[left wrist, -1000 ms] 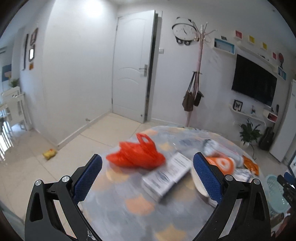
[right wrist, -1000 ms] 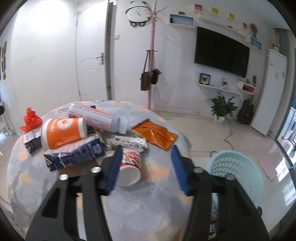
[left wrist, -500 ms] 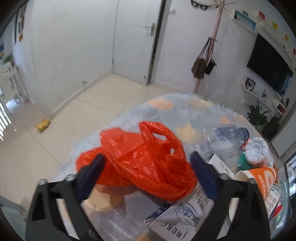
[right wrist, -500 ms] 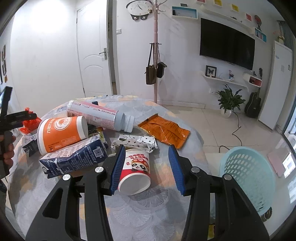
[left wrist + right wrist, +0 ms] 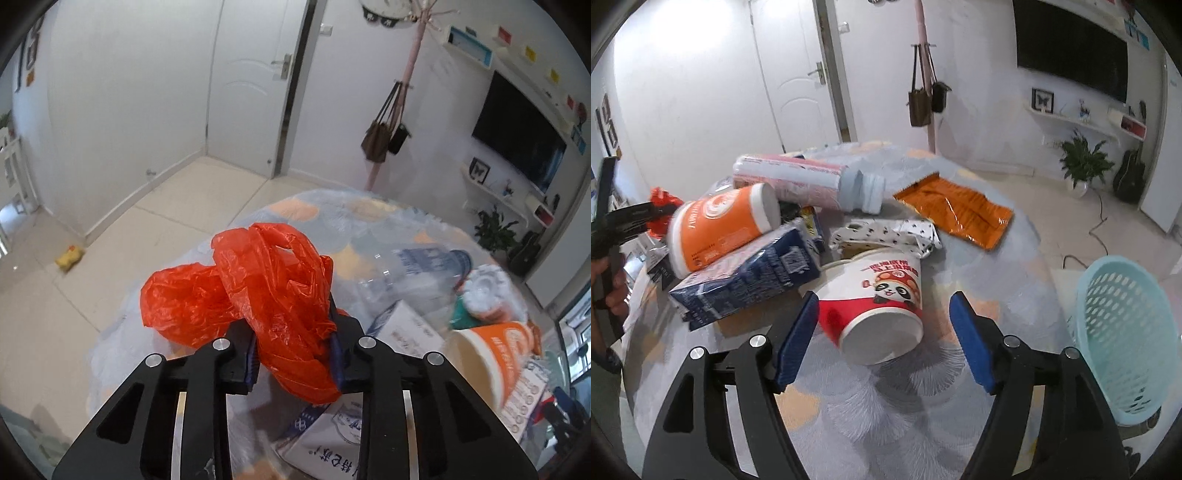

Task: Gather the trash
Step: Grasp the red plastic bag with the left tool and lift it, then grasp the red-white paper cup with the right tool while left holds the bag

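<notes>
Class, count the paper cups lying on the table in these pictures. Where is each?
2. The panda cup lies between the right gripper's open jaws; the orange cup rests atop the dark blue carton. Clutter may hide others.

Both grippers look the same. The left gripper [image 5: 293, 350] has two black arms with long holes cut in them and round silver screws on top. Its fingers have dark blue pads [image 5: 251, 363]. The right gripper [image 5: 884, 343] has the same black arms, silver screws and bright blue pads [image 5: 971, 349].
</notes>
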A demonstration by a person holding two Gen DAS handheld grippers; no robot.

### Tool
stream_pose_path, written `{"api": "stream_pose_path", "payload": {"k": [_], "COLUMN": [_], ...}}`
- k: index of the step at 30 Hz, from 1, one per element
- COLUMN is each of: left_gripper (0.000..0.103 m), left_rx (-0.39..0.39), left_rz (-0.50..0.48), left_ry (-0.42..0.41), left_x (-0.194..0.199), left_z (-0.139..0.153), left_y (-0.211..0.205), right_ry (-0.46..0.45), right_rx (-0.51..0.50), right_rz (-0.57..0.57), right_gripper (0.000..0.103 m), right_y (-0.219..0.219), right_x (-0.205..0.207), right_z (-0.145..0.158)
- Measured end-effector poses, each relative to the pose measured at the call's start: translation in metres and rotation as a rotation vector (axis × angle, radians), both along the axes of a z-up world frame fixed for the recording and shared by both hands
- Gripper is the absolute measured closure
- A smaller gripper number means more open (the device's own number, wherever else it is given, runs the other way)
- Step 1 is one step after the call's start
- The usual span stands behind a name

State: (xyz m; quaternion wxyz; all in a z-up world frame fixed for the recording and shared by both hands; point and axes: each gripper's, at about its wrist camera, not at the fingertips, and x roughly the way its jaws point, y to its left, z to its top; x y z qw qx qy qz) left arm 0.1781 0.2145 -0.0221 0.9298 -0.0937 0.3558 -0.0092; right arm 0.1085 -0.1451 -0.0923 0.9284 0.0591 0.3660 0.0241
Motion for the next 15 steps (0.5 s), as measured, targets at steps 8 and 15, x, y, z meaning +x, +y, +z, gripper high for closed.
{"api": "stream_pose_path", "payload": {"k": [8,15], "left_gripper": [0.075,0.075], "left_rx": [0.036,0.018], "left_rz": [-0.043,-0.078], "left_ry": [-0.09,-0.147], "left_x": [-0.034,-0.067], "left_z": [0.028,0.042], "left_y": [-0.018,-0.034], "right_ry": [0.091,0.09], "right_rx": [0.126,0.156], "right_rz": [0.04,0.037], "right_gripper": [0.031,0.039], "right_y": [-0.004,-0.005], "right_x": [0.023,0.016], "right_z": [-0.019,-0.019]}}
